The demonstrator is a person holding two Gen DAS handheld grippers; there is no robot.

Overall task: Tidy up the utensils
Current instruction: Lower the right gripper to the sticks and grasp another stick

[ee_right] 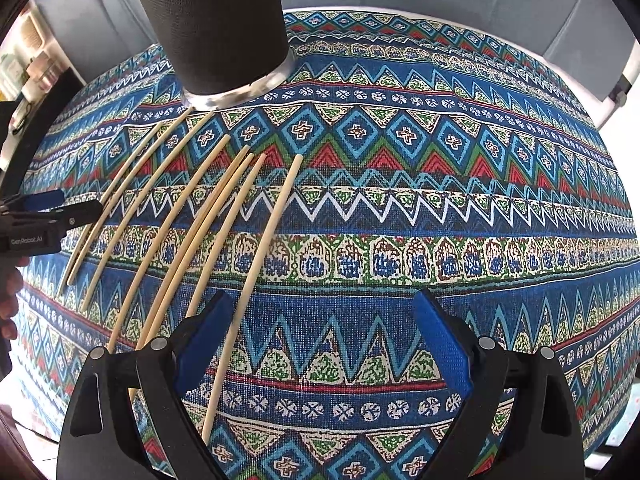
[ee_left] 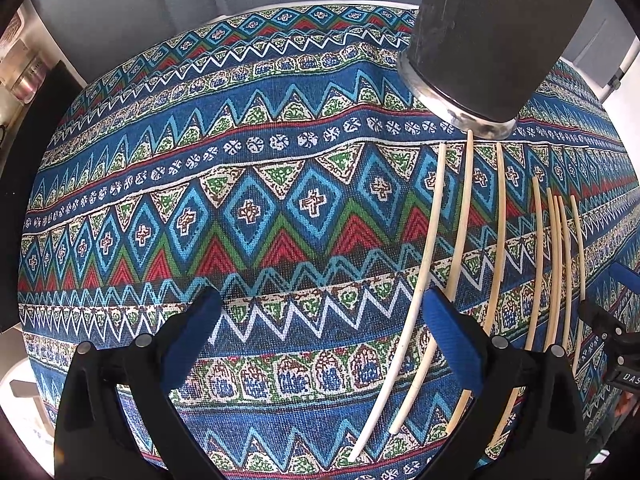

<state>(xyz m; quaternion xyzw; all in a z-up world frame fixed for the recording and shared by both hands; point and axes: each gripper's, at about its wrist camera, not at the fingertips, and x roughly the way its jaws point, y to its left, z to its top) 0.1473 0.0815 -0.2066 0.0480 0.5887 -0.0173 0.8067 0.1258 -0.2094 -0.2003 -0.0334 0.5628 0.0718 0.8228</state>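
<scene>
Several pale wooden chopsticks (ee_left: pixel 460 236) lie side by side on the patterned cloth, running from near a black cylindrical holder (ee_left: pixel 480 40) toward me. In the right wrist view the chopsticks (ee_right: pixel 264 240) fan out at left below the holder (ee_right: pixel 216 28). My left gripper (ee_left: pixel 320 344) is open and empty, its right finger over the leftmost chopsticks. My right gripper (ee_right: pixel 320 344) is open and empty, its left finger over the rightmost chopsticks. The right gripper also shows at the right edge of the left wrist view (ee_left: pixel 612 320); the left gripper shows at the left edge of the right wrist view (ee_right: pixel 52 216).
The table is covered by a blue, red and green patterned cloth (ee_left: pixel 240 200). Grey curtain-like backing (ee_left: pixel 120 0) stands behind it. Shelving with items (ee_left: pixel 20 60) is at far left. A white frame (ee_right: pixel 624 80) is at the far right.
</scene>
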